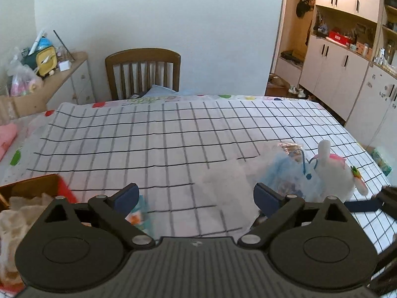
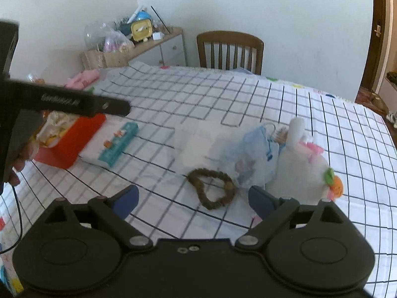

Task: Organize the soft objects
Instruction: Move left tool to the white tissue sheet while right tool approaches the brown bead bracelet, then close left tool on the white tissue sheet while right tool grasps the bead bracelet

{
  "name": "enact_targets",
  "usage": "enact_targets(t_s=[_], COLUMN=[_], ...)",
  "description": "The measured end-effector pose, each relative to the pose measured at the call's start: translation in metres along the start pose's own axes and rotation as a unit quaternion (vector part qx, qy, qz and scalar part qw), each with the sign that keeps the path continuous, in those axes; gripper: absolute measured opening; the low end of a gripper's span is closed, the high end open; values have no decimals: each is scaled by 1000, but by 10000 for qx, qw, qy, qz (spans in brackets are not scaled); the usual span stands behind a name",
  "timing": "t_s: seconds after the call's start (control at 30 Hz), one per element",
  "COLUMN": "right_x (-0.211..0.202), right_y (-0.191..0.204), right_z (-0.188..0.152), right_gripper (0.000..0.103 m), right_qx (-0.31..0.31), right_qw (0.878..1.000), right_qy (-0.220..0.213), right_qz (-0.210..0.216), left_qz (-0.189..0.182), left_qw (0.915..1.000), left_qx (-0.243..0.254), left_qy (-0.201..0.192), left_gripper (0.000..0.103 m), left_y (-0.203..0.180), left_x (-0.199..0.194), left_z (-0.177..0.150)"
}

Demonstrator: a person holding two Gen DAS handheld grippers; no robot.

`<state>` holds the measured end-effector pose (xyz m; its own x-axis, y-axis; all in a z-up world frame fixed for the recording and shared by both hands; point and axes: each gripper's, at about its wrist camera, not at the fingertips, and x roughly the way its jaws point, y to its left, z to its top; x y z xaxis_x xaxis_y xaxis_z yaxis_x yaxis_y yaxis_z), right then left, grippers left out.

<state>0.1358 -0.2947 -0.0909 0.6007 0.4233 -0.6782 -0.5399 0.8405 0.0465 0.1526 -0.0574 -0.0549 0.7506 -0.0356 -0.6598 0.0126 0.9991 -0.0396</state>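
Left gripper [image 1: 196, 195] and right gripper [image 2: 192, 197] spread, empty; brown fuzzy scrunchie [image 2: 211, 190] lay beside white plush rabbit [image 2: 301, 168].

A home: dining chair [image 1: 142, 72], cupboards [image 1: 340, 74], cluttered dresser [image 1: 72, 79].

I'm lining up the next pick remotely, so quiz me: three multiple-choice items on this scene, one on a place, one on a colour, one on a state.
1. Where does the brown scrunchie lie?
A. in the red box
B. on the checked cloth, left of the white plush toy
C. on the chair

2. What colour is the box holding soft items?
A. red
B. green
C. black

3. How is the right gripper?
A. shut on the scrunchie
B. shut, empty
C. open, empty

Key: 1 B, it rests on the cloth beside the plush toy. 2 A, its wall is red. 3 C, the jaws stand wide apart with nothing between.
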Motion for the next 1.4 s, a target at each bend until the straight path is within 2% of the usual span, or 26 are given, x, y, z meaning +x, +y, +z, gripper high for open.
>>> enact_targets(t_s=[0.13, 0.37, 0.63, 0.83, 1.07, 1.17, 1.23, 1.37, 1.4], right_x=[17, 43, 70, 82, 92, 94, 95, 97, 97], right_y=[-3, 0, -1, -3, -5, -6, -7, -8, -9], right_z=[-4, -2, 0, 1, 0, 0, 0, 0, 1], right_gripper=[92, 81, 70, 53, 37, 35, 32, 20, 16], right_qx=[-8, -240, -519, -655, -720, -722, -723, -722, -716], right_qw=[9999, 9992, 9977, 9966, 9958, 9957, 9955, 9954, 9954], right_qy=[120, 279, 427, 497, 567, 581, 613, 634, 637], right_qz=[38, 123, 115, 102, 78, 74, 74, 13, 13], left_qz=[-19, 96, 253, 510, 518, 467, 434, 261, 220], left_qw=[9999, 9989, 9980, 9967, 9960, 9959, 9958, 9961, 9961], left_qx=[19, 237, 60, 105, 66, 37, 34, -124, -168], left_qy=[122, 398, 572, 620, 719, 776, 811, 835, 840], left_gripper=[100, 100, 100, 100, 99, 84, 65, 49, 40], left_y=[-17, -41, -46, -47, -50, -49, -48, -42, -40], left_x=[25, 61, 94, 112, 127, 130, 132, 133, 133], left_z=[4, 5, 1, -3, -6, -6, -6, -5, -4])
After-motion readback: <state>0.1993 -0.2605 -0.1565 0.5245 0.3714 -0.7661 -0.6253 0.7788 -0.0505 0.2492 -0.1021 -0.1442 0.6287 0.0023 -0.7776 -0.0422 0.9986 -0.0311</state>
